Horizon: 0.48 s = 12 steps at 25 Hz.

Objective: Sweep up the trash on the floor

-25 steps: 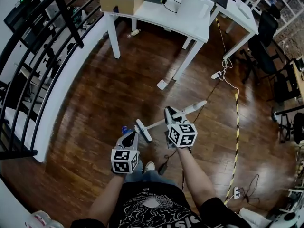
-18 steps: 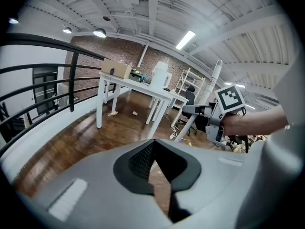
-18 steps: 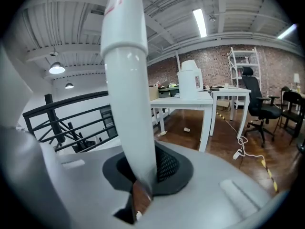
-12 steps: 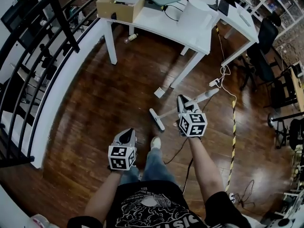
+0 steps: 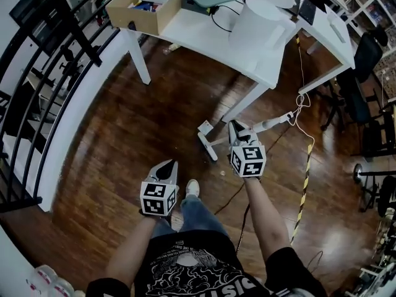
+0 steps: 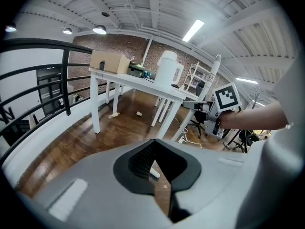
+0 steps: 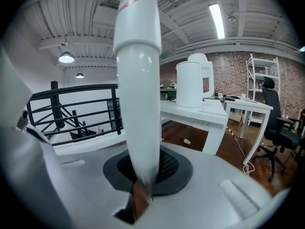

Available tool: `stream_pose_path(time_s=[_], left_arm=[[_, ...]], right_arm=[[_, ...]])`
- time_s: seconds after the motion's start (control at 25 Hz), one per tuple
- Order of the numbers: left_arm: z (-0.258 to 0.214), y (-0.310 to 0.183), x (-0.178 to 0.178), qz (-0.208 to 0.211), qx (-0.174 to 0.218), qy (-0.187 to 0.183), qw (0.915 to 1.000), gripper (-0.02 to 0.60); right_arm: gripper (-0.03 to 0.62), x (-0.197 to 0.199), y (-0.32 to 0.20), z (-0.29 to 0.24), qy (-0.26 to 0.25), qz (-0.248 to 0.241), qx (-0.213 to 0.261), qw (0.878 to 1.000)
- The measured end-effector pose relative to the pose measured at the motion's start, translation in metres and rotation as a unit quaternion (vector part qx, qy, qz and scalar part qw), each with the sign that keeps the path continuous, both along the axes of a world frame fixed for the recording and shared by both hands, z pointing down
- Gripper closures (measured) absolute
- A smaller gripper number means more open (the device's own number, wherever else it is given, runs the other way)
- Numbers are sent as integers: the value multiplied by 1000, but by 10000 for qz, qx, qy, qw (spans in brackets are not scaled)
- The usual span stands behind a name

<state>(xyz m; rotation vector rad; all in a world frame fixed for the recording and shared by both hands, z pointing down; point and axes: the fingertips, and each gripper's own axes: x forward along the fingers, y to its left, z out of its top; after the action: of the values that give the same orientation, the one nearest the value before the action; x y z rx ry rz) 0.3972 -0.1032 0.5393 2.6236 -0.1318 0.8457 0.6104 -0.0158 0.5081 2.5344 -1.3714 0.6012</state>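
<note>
The right tool, just right of centre in the head view, is clamped shut around the white broom handle, which fills the space between its jaws in the right gripper view. The left tool, lower left of centre, has its jaws drawn together on nothing; only a sliver of floor shows through the slit.

The handle slants down toward the left. The broom head is down at the wooden floor, just beside a white scrap of paper and near a leg of the desk that crosses the top of the frame. A smaller pale crumb lies below the head.

This looks like the sweeping stroke itself. The head sits at the scrap, so the next move calls for dragging it across scrap and crumb to gather them in one pile. No dustpan is in view.

A red mark at the handle's top is cut off and unreadable. The white lettering on the shirt is too cropped to read.
</note>
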Motion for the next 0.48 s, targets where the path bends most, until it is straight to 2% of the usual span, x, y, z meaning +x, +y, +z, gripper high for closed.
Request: stream_pose_path(time_s=[0.2, 0.48], left_arm=[[6, 4, 33, -53, 111, -180, 9998, 577], [10, -6, 45, -269, 224, -440, 9984, 577]], right_arm=[[583, 52, -4, 15, 98, -155, -49, 9998], [585, 106, -16, 21, 376, -451, -277, 9979]])
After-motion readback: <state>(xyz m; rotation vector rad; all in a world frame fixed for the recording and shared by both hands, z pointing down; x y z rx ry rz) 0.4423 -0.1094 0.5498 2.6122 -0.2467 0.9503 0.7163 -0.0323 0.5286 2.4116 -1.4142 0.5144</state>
